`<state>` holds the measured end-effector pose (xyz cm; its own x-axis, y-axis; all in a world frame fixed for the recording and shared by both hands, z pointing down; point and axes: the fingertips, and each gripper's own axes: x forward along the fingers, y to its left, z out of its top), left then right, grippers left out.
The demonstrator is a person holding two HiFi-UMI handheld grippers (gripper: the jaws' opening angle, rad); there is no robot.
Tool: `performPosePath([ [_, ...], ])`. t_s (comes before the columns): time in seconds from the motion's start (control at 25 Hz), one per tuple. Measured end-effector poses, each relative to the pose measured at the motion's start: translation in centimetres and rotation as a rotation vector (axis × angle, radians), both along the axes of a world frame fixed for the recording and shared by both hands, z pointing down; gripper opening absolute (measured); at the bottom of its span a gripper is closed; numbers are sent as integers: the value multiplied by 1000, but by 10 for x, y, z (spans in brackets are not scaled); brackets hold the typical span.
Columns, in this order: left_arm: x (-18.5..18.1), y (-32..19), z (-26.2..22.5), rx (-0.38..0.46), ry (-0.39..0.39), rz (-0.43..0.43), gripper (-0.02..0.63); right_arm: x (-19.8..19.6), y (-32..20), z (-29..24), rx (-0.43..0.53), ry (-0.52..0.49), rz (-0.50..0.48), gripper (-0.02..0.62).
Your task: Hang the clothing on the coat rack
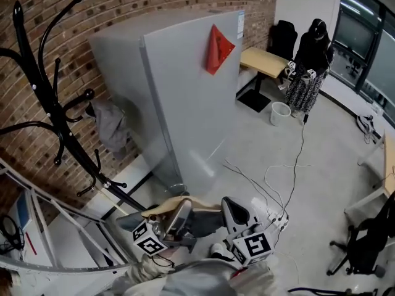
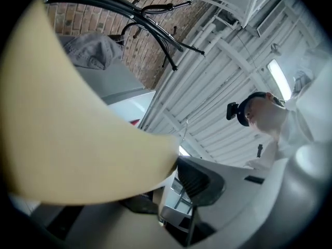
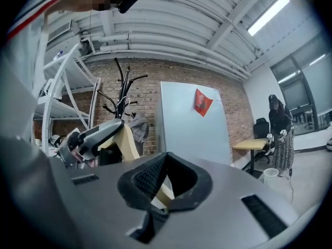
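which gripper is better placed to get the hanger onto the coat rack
Left, probably. The left gripper and right gripper both hold the hanger, but the left one is on the side of the coat rack, nearer its hooks.

Brick-walled office: desk, office chairs, glass partitions.

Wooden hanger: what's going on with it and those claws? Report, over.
Left gripper and right gripper both shut on wooden hanger. Hanger low, not yet on coat rack. Grey garment on a rack hook. Nothing seen blocking the way.
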<state>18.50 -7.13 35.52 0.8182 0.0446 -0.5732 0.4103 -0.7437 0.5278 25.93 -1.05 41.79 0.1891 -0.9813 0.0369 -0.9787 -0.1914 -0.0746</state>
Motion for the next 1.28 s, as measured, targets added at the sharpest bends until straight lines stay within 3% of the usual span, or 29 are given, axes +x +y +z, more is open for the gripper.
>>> performPosePath([
  [0.56,-18,-29,2,14,-15,-354,117,-2,-55,14,-25,-13,-339,25],
  [1.04,-93,-48,5,14,-63,-622,117,-74,-102,19,-6,-58,-609,25],
  [1.28,-128,-65,10,2,-73,-706,117,-110,-128,18,-8,-52,-698,25],
])
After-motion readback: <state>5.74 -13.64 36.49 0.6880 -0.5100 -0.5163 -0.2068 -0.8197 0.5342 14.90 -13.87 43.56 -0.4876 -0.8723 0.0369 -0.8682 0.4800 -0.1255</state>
